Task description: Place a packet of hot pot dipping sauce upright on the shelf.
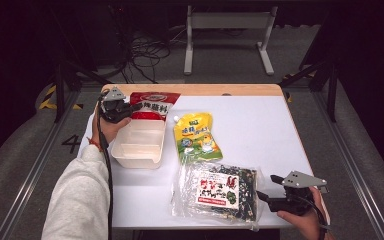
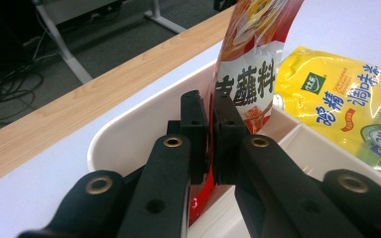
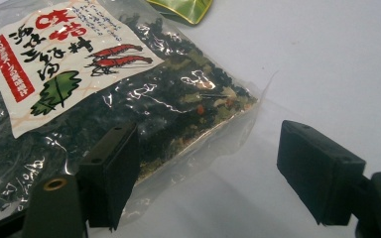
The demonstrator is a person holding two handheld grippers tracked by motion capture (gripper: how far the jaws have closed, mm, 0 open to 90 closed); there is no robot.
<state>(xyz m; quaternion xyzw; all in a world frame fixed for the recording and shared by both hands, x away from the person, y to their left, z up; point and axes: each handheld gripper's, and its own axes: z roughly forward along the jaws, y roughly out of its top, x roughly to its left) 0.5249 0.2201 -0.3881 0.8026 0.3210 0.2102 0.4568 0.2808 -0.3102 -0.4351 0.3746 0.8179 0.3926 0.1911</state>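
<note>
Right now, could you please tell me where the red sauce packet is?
In the high view, the red sauce packet is far left on the table, pinched by the left gripper over the white container's back edge.

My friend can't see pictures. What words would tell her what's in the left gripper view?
Two black jaws of the left gripper pinch the edge of a red and white sauce packet over a white plastic tray. A yellow pouch lies beside it on the white table.

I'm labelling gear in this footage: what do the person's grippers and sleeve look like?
Both the left gripper and right gripper are black with blocky fingers, brass-coloured rivets, a grey three-cornered top plate and a black cable. The left arm wears a white sleeve and a red wrist band.
</note>
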